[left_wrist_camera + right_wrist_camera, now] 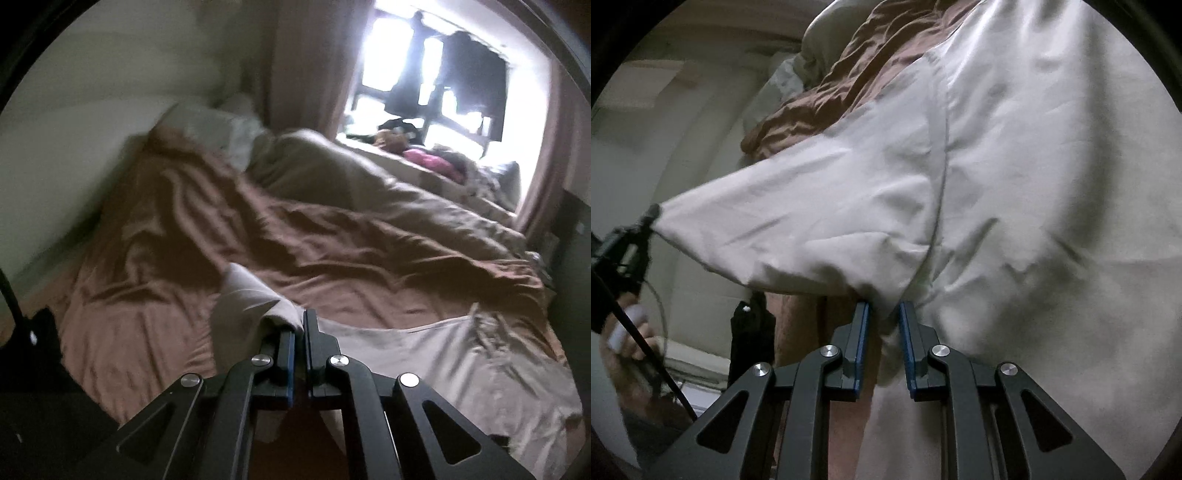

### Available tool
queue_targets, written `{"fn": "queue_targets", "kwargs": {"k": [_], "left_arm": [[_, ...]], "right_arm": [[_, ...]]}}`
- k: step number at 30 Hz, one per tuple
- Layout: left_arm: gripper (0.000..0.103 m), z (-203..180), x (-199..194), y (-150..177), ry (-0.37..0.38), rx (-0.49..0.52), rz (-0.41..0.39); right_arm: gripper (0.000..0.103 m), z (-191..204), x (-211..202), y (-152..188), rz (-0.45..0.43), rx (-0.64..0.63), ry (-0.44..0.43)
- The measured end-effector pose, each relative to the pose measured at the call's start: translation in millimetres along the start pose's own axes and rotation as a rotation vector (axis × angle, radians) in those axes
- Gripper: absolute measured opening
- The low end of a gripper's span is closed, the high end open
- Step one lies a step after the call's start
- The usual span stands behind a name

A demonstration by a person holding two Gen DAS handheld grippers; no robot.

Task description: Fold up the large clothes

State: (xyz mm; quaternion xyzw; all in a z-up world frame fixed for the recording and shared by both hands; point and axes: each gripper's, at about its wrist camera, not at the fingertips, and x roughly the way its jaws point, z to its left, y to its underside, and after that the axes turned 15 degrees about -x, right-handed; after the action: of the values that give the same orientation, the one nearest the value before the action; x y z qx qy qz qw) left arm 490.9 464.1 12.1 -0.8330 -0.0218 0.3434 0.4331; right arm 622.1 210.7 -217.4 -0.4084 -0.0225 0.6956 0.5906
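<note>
Garment (960,184), pale, lies on a brown bed (184,221); left claw (300,325) pinches a lifted corner, right claw (884,314) grips gathered edge between its nearly closed pads. Best keep both grips firm and fabric taut while folding

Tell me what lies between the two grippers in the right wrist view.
A taut span of the pale garment runs from the left gripper to the right gripper; nothing else lies between.

Two grippers: left gripper (300,325), right gripper (884,308); one pale garment (1015,184); one brown-sheeted bed (166,229); two dark garments (476,70) hanging at one window (391,48)
</note>
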Motion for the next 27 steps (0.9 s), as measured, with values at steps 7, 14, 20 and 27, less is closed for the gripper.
{"fn": "queue_targets", "kwargs": {"k": [7,14,20,27], "left_arm": [[0.004,-75.7,-30.5,7.1,0.087,0.123,-0.014],[0.004,-133.4,-40.3,27.4,0.178,0.184,0.022],[0.004,-177.7,-46.9,49.1,0.254,0.222,0.067],[0.004,-224.0,-49.7,74.3,0.314,0.296,0.121]], "right_arm": [[0.027,3.7,-56.0,2.0,-0.07,0.015,0.02],[0.073,11.7,-140.7,21.2,-0.225,0.028,0.103],[0.073,1.8,-216.3,64.9,-0.32,0.076,0.225],[0.073,-19.1,-266.2,101.3,-0.38,0.16,0.268]]}}
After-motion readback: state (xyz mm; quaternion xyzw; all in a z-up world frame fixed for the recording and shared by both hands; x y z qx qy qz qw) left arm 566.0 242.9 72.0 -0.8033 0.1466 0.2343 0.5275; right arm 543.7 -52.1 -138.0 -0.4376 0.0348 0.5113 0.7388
